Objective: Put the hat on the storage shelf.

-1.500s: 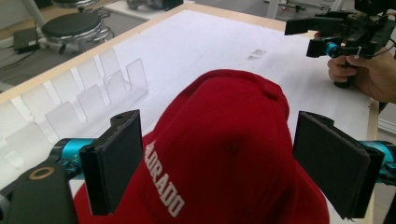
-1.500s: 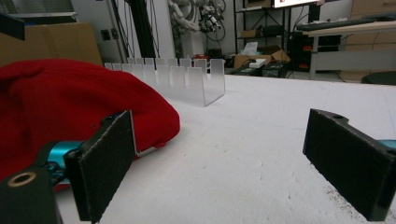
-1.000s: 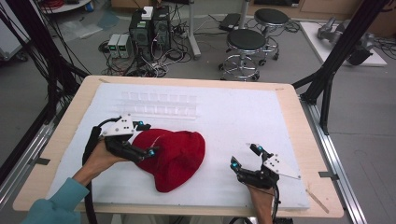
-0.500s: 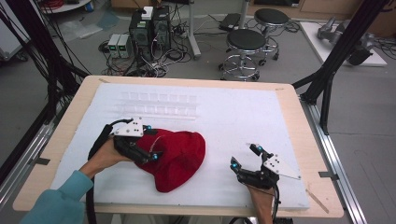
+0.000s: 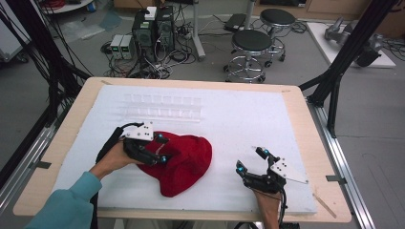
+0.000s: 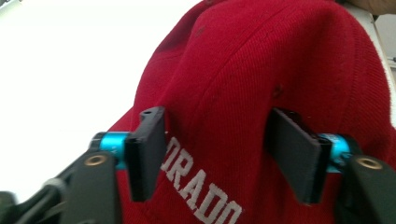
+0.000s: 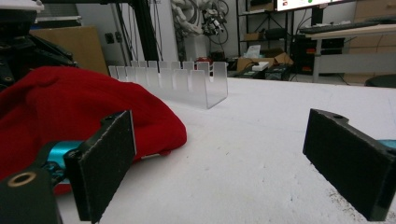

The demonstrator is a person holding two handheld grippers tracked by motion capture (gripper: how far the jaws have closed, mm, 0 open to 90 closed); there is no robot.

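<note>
A red knit cap (image 5: 187,163) with white lettering lies on the white foam mat (image 5: 239,114), left of centre. My left gripper (image 5: 163,149) sits on the cap's left side, tips down against the fabric. In the left gripper view the cap (image 6: 261,60) spans the gap of the left gripper (image 6: 215,154); the jaws have just been closing, and the lettered front panel lies flat and unpinched between the pads. My right gripper (image 5: 248,160) rests low on the mat to the cap's right, open and empty. In the right gripper view the cap (image 7: 70,107) lies left of the right gripper (image 7: 219,158).
A clear plastic rack (image 5: 162,107) with several slots stands on the mat behind the cap, also in the right gripper view as the rack (image 7: 177,79). The wooden table edge (image 5: 305,124) frames the mat. Stools and computer boxes stand on the floor beyond.
My left gripper has slid right and lower onto the cap, and its jaws have narrowed. The right gripper has stayed where it was.
</note>
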